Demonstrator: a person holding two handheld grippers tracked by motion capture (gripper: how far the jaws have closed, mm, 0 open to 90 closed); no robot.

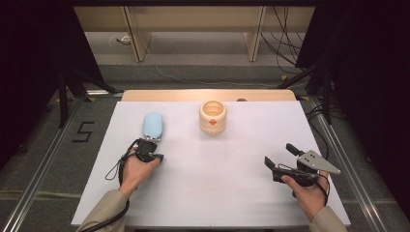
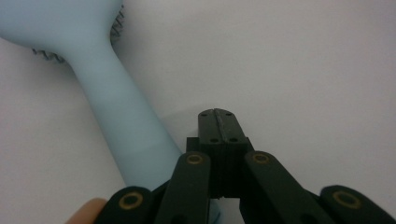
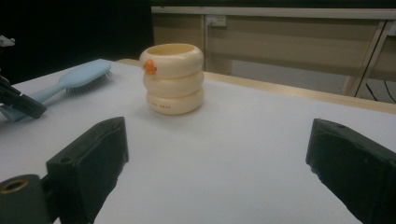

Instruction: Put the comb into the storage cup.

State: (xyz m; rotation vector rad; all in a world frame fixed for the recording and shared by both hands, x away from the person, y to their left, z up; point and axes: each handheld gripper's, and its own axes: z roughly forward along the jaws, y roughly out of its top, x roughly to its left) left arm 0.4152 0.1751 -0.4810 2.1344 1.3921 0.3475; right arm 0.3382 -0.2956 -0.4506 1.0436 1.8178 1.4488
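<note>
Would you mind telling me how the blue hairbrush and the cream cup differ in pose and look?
The hairbrush lies flat, bristles down; the cup stands upright, mouth open. The hairbrush is plain pale blue and long-handled; the cup is cream, ringed in three bulges, with an orange mark. Both rest on the white table.

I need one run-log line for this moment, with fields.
left tongs: shut, empty, beside hairbrush handle | right tongs: open, facing cream cup | table: white
</note>
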